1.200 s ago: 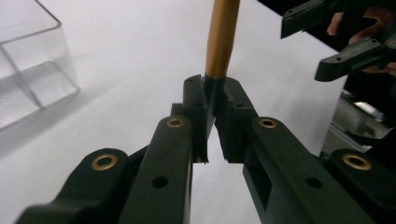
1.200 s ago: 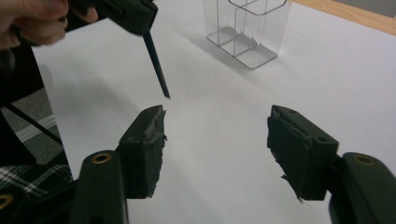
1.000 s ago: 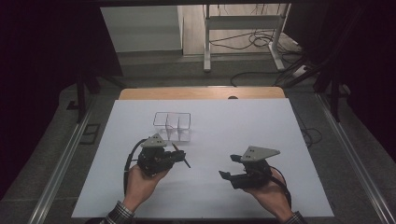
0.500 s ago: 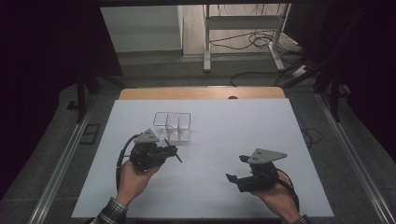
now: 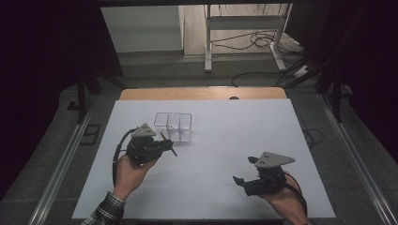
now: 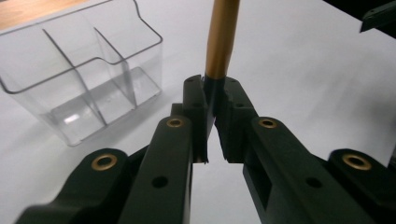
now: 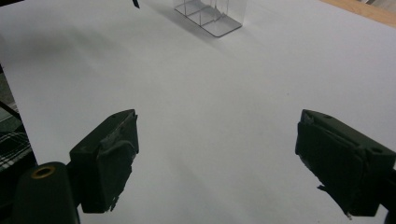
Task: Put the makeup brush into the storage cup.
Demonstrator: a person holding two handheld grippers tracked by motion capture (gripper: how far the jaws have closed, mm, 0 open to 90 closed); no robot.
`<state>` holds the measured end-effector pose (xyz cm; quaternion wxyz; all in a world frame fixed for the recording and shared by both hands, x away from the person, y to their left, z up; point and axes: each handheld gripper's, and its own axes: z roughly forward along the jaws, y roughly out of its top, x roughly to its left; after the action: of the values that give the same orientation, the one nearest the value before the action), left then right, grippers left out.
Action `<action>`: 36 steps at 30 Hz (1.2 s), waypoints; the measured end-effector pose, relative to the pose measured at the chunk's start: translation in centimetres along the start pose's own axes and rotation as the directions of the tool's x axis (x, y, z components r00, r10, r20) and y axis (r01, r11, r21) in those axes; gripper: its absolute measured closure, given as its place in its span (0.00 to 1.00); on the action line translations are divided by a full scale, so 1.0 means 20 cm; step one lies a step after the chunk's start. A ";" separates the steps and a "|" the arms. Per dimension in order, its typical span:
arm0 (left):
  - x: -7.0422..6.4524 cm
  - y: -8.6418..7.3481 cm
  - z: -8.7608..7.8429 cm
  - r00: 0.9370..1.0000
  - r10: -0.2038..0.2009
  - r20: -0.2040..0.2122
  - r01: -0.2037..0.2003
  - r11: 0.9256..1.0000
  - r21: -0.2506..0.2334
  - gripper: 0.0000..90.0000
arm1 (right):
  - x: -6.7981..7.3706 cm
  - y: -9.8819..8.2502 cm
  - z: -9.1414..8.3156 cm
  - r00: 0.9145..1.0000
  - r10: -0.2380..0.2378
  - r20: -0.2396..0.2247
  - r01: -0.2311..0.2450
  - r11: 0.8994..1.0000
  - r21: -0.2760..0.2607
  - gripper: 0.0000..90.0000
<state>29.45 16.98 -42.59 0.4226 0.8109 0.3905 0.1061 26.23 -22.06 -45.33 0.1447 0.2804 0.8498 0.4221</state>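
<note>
My left gripper (image 5: 165, 146) is shut on a slim pen with a gold barrel (image 6: 222, 37), which sticks out past the jaw tips. In the left gripper view the jaws (image 6: 214, 88) pinch its dark end. A clear plastic organiser (image 5: 173, 126) with several compartments stands empty just right of and beyond that gripper; it is at the upper left (image 6: 79, 79) in the left gripper view. My right gripper (image 5: 240, 180) hovers near the table's front right, open, nothing between its jaws (image 7: 215, 154), which have just been opening. The organiser (image 7: 208, 14) lies far ahead of it.
A white sheet (image 5: 211, 140) covers the table, with a wooden strip (image 5: 202, 93) showing at its far edge. A metal stand (image 5: 244, 28) and cables (image 5: 253, 42) are on the floor beyond. Metal rails (image 5: 61, 168) run along both sides.
The left hand with the pen has moved left and slightly away from me, beside the organiser. The right hand has drifted right and toward the near edge, its jaws wider apart.
</note>
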 end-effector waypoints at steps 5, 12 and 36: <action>0.03 0.02 -0.01 1.000 0.000 -0.022 0.000 1.000 0.007 0.93 | -0.01 -0.02 -0.02 1.000 -0.002 0.008 0.002 1.000 0.003 0.14; 0.08 0.05 -0.03 0.999 -0.019 -0.033 0.020 1.000 0.010 0.93 | -0.02 -0.05 -0.04 1.000 0.003 0.023 -0.004 1.000 0.010 0.12; 0.19 0.16 -0.07 0.995 -0.034 -0.098 0.036 0.999 0.011 0.93 | -0.08 -0.15 -0.10 0.997 0.004 0.072 -0.008 0.998 0.057 0.05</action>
<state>33.19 19.47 -39.88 0.3997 0.8004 0.4256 0.1357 25.44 -25.73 -46.49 0.1656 0.3021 0.8550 0.3877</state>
